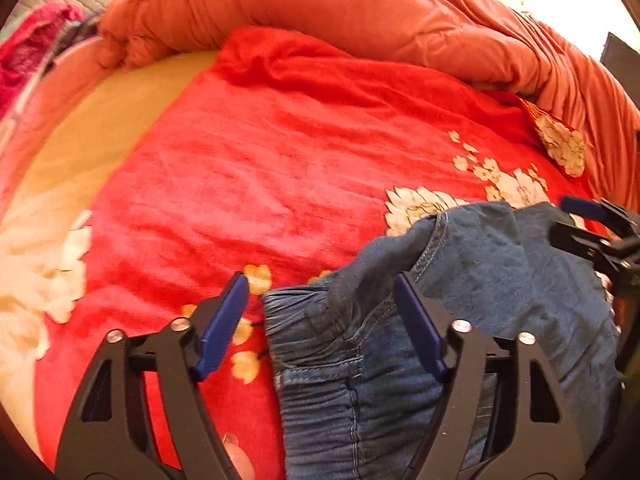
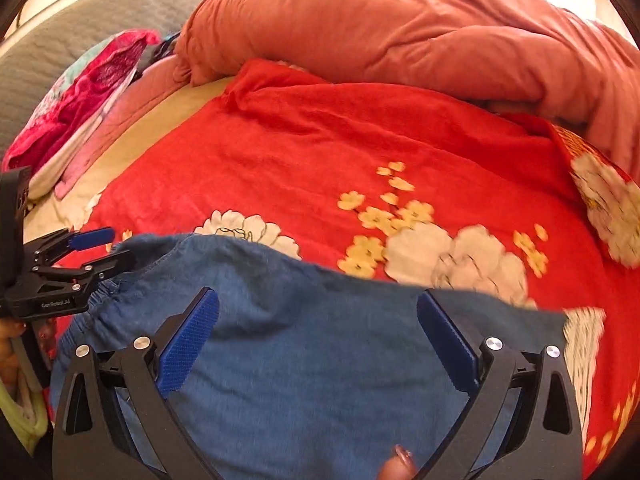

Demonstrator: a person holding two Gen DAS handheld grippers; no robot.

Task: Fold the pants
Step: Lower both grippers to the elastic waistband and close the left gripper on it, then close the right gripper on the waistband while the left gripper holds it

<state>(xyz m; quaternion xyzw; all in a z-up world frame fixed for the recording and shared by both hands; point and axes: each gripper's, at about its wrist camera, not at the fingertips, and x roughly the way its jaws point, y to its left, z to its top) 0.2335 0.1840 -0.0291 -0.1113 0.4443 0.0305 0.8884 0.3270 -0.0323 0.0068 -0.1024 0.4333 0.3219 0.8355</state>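
Blue denim pants (image 1: 460, 320) lie bunched on a red flowered blanket (image 1: 280, 160); the elastic waistband (image 1: 316, 340) sits between my left fingers. My left gripper (image 1: 320, 292) is open over the waistband, holding nothing. In the right wrist view the pants (image 2: 300, 340) spread flat below my right gripper (image 2: 318, 312), which is open just above the cloth. The left gripper (image 2: 100, 248) shows at that view's left edge, the right gripper (image 1: 584, 216) at the left wrist view's right edge.
A rolled orange duvet (image 2: 400, 32) lies across the far side of the bed. Pink cloth and a pillow (image 2: 80, 96) lie at the far left by a grey headboard (image 2: 80, 12). The cream sheet (image 1: 100, 128) shows to the left of the blanket.
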